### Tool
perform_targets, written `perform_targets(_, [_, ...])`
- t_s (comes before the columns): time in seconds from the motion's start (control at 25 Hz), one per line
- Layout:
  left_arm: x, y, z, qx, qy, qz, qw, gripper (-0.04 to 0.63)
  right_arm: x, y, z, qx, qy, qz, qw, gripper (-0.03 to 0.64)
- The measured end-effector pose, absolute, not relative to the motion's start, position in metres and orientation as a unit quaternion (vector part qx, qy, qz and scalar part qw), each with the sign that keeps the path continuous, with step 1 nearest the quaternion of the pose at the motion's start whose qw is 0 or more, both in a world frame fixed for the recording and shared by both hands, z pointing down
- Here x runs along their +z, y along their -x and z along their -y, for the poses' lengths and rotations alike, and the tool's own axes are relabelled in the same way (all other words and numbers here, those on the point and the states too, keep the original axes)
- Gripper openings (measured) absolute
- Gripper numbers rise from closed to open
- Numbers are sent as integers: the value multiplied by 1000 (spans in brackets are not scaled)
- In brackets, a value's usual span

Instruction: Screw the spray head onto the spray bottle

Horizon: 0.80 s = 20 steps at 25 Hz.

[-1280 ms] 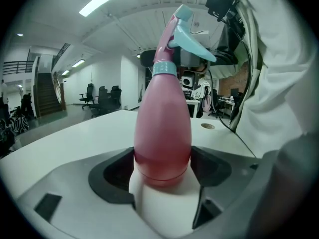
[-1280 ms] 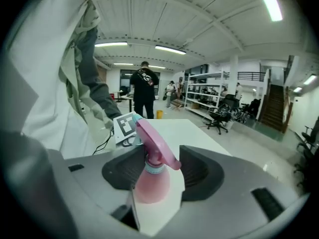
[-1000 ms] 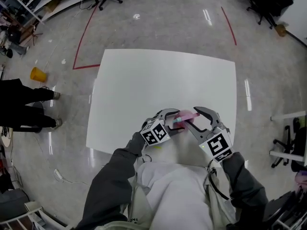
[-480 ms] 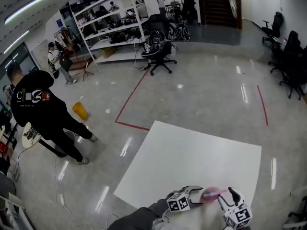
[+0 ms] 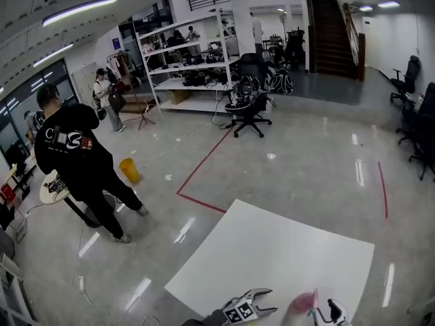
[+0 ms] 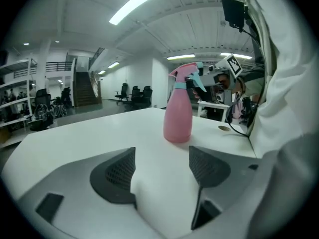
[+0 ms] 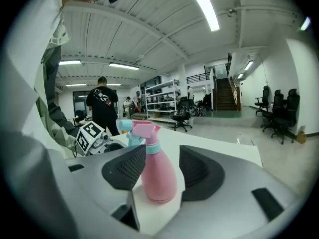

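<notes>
The pink spray bottle [image 7: 157, 176] stands upright on the white surface [image 6: 99, 133], with its spray head [image 7: 142, 131] on. The right tool [image 7: 162, 151] has its jaws apart on either side of the bottle, with a gap showing at one side, and grips nothing. The left tool [image 6: 162, 153] faces the bottle from nearby, jaws wide apart and empty.

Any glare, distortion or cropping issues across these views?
Head view: streaky light glare on the glossy floor; pink spray bottle cropped at the bottom edge. Left gripper view and right gripper view: strong fisheye bending, dark vignetted corners; bottle sharp in both.
</notes>
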State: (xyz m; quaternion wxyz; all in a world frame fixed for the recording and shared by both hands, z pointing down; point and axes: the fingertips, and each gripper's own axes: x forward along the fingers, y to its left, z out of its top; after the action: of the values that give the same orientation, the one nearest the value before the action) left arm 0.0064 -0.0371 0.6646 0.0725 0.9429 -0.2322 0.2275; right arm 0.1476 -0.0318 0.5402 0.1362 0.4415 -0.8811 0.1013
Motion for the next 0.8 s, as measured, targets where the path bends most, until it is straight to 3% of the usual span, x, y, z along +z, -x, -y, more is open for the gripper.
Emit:
perform_targets(0.24, [655, 10, 47, 203, -929, 297, 85, 273, 553, -157, 37, 100, -462, 868, 149, 206])
perform_targets(0.8, [638, 25, 8, 188, -930, 303, 88, 272, 537, -166, 8, 112, -537, 830, 95, 204])
